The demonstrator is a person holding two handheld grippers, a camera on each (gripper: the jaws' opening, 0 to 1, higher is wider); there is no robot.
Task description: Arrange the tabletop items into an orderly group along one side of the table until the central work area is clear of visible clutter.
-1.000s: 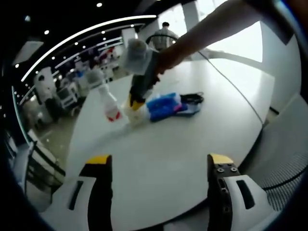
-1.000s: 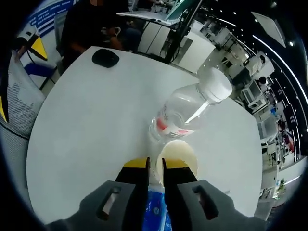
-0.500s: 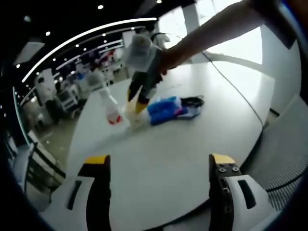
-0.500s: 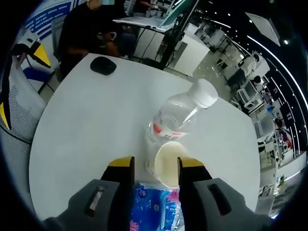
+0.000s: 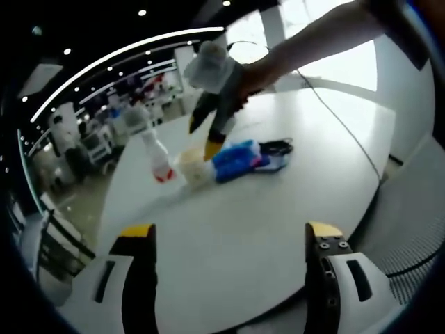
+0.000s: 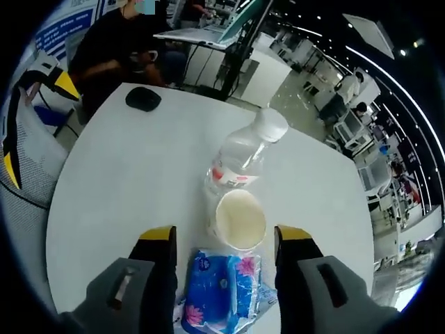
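A cream paper cup point(image 6: 240, 219) stands upright on the round white table point(image 6: 132, 181), touching a clear water bottle point(image 6: 240, 156) with a white cap and red label that stands just behind it. A blue tissue pack point(image 6: 222, 299) lies in front of the cup, between the jaws of my right gripper point(image 6: 224, 236), which hovers open above the group and holds nothing. In the left gripper view the same cup point(image 5: 193, 165), bottle point(image 5: 156, 149) and tissue pack point(image 5: 236, 154) sit mid-table with the right gripper point(image 5: 203, 136) over them. My left gripper point(image 5: 231, 236) is open over the near table edge.
A black mouse point(image 6: 142, 99) lies at the far side of the table. A dark cable bundle point(image 5: 279, 145) rests beside the tissue pack. A mesh chair point(image 6: 24, 160) stands at the table's left, and a person sits behind at a desk with a laptop point(image 6: 208, 31).
My right gripper has opened, letting go of the cup's rim, and has drawn up and back from the group. The left gripper has stayed put.
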